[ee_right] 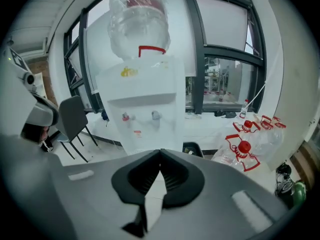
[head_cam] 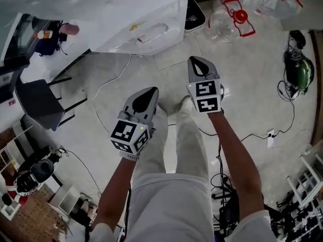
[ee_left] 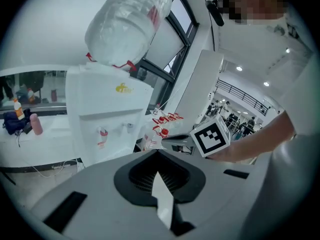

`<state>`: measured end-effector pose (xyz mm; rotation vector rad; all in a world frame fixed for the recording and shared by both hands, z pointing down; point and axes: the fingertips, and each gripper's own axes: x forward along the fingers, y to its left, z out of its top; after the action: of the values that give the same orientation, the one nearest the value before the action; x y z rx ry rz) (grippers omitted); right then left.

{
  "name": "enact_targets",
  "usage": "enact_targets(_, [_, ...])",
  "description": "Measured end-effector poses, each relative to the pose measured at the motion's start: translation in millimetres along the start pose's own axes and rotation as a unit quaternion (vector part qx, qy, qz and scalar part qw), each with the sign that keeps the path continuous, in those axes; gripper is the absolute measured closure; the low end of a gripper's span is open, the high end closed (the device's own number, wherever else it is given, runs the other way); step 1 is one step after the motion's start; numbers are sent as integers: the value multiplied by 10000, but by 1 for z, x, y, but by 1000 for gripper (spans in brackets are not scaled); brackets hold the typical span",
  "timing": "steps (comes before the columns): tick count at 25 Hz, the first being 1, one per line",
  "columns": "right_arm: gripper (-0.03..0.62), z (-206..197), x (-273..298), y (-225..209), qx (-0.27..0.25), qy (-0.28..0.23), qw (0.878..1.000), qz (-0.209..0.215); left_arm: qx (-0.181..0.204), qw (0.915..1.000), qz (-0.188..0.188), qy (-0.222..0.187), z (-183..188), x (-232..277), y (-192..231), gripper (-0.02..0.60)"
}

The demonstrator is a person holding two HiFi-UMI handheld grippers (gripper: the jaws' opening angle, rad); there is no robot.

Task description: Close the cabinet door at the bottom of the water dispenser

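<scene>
The white water dispenser [head_cam: 146, 19] stands at the top of the head view, seen from above, with a clear bottle [ee_right: 137, 19] upside down on it. Its taps [ee_right: 140, 117] show in the right gripper view. The lower cabinet and its door are hidden behind the gripper bodies in both gripper views. My left gripper [head_cam: 150, 91] and right gripper [head_cam: 198, 60] are raised in front of me, short of the dispenser and touching nothing. The left gripper [ee_left: 157, 152] is shut and empty. The right gripper [ee_right: 160, 152] is shut and empty too.
A dark chair [head_cam: 38, 102] stands left of the dispenser. Several empty bottles with red caps [head_cam: 237, 14] lie on the floor to its right, beside a black bin [head_cam: 194, 14]. Cables [head_cam: 108, 84] run over the floor, and a power strip [head_cam: 271, 137] lies at the right.
</scene>
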<state>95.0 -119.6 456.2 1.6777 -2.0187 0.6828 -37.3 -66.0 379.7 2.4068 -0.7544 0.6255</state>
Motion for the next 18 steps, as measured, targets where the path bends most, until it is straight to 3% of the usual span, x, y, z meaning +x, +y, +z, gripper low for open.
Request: enact_targets(18, [583,107,-181,57,-530,-741,9949,433,7,9959,196,-887,76,-134,-47,575])
